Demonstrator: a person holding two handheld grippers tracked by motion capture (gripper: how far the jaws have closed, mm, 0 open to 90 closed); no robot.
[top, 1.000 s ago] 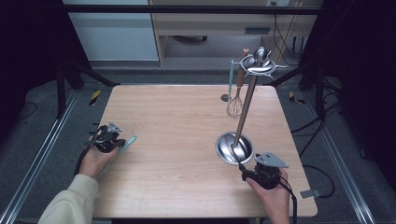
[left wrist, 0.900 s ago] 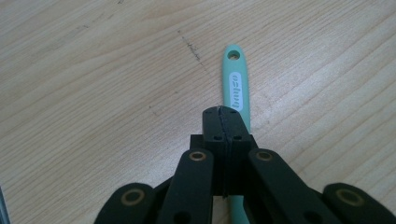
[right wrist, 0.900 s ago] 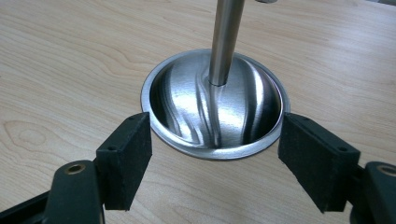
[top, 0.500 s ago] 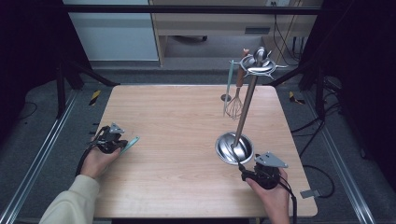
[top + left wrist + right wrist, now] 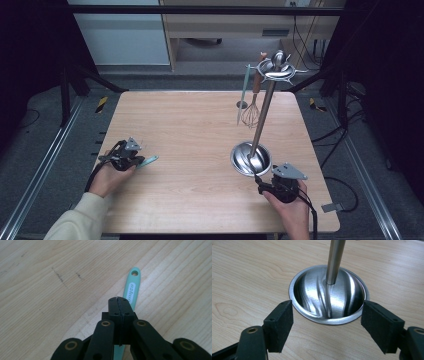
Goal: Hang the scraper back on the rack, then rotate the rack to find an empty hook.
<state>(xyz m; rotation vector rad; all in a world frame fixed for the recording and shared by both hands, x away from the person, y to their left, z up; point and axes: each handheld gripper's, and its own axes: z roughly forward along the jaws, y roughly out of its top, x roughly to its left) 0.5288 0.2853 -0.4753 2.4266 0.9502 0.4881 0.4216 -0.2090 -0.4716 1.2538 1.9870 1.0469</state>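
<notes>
The left gripper (image 5: 131,159) sits low at the near-left of the wooden table (image 5: 190,125), its jaws pressed together on a mint-green utensil handle (image 5: 131,288); the left gripper view has the handle running straight ahead out of the pads, hanging hole at the far tip. What the business end of that utensil is, nobody can say: it is tucked under the jaws.

Across the table, the right gripper (image 5: 327,327) rests near the front-right edge with its jaws spread either side of the domed steel base (image 5: 329,293) of the utensil stand (image 5: 263,105); the pads sit at the rim, and touch is too close to call.

The key line: the stand's hook ring (image 5: 276,71) lies well off to the right and farther back from the left gripper. A whisk (image 5: 251,111) and a pale green tool (image 5: 244,92) already hang there. Getting the hole onto a hook looks like the job ahead, and the free hooks are hard to make out.
</notes>
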